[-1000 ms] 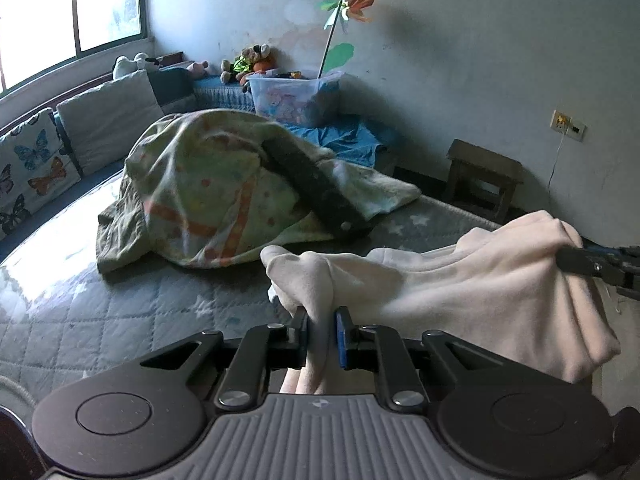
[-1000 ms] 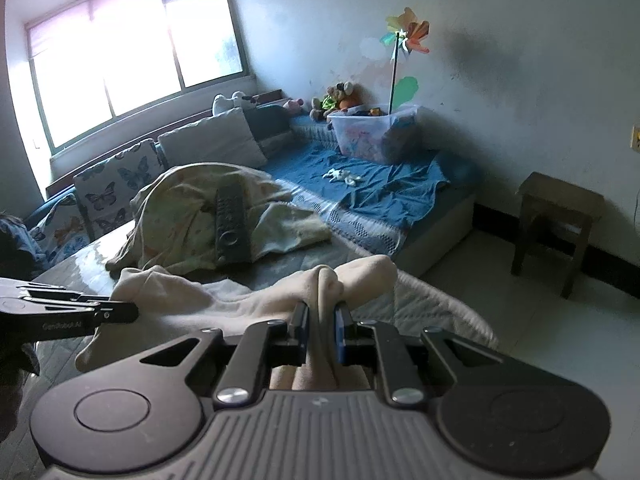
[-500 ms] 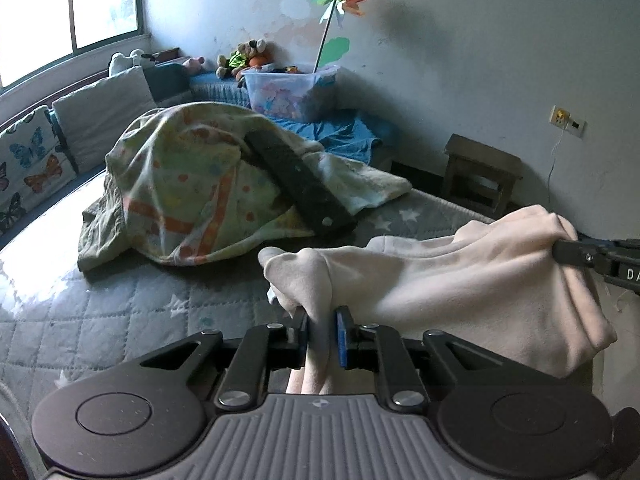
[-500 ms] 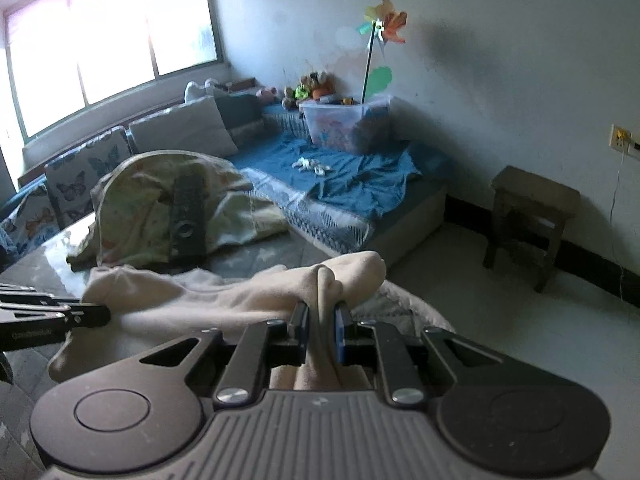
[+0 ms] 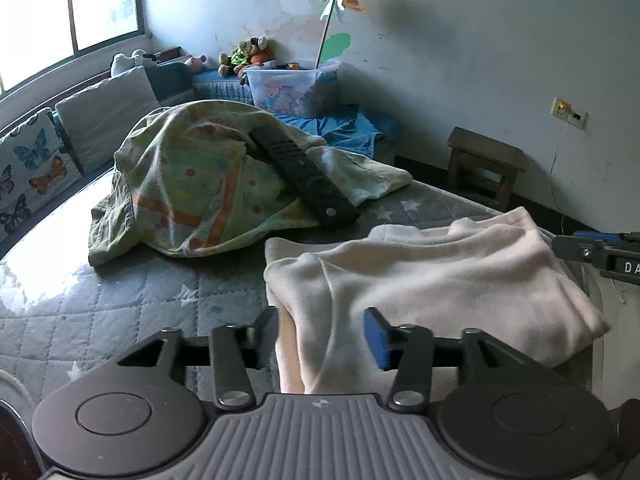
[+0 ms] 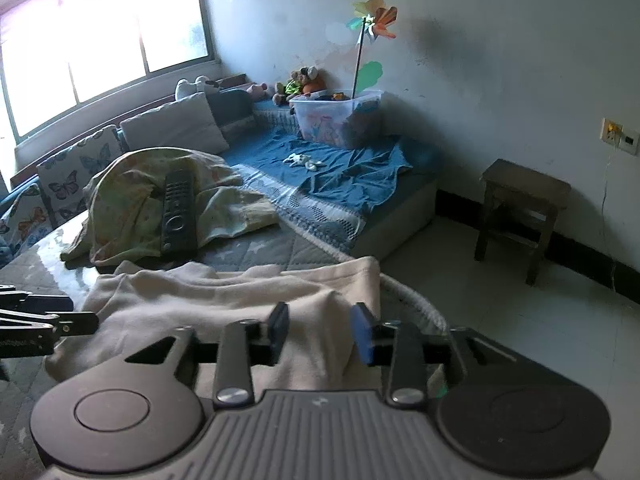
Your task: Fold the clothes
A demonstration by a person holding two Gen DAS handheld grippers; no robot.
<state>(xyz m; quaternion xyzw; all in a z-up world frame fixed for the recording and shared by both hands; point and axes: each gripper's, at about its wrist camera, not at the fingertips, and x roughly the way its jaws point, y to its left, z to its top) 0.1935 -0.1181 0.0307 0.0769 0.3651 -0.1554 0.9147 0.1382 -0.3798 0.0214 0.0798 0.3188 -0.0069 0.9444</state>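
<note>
A cream garment lies folded on the grey quilted bed, near its front right corner; it also shows in the right wrist view. My left gripper is open, its jaws standing either side of the garment's near left end. My right gripper is open over the garment's right end, and shows as a dark tip in the left wrist view. The left gripper's tip shows at the left of the right wrist view.
A crumpled yellow-green patterned cloth lies further back on the bed with a black remote on it. Behind are cushions, a blue sheet, a clear toy bin and a wooden stool on the floor.
Both grippers have opened and let go of the cream garment, which has dropped from its bunched, lifted shape to lie flat on the bed.
</note>
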